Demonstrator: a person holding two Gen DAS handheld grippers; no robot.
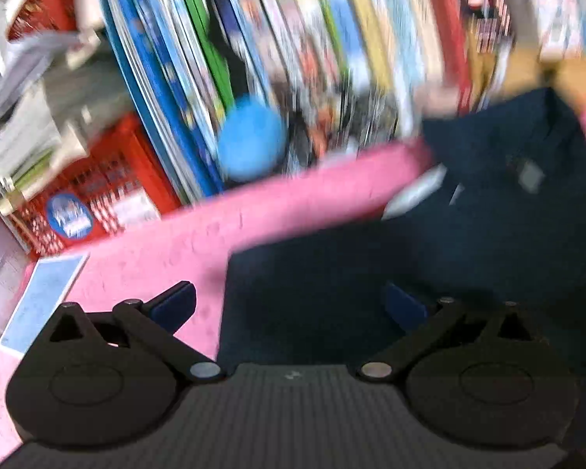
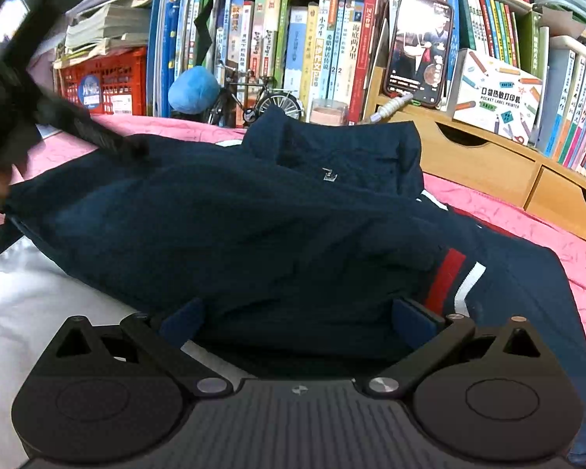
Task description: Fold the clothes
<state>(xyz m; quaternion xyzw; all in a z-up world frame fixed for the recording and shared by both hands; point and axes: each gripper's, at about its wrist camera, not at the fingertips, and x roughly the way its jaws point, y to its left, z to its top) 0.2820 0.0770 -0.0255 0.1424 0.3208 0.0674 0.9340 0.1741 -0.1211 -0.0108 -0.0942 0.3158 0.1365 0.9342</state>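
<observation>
The navy jacket (image 2: 254, 219) is spread across the pink surface (image 2: 527, 215), its collar towards the back edge by the books. The right hand-held gripper (image 2: 297, 318) is spread around a raised fold, nothing pinched yet; the left hand-held gripper (image 1: 289, 305) is spread at the jacket's edge. Both layers should be caught before anything is lifted.

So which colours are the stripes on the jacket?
Red and white stripes on the navy jacket, clearest in the right wrist view.

jacket (image 2: 254, 215) spread on the bed (image 2: 527, 211), books (image 2: 324, 47) along the bed's back edge, crate (image 2: 105, 82) at the back left corner, phone (image 2: 418, 47) leaning on books
</observation>
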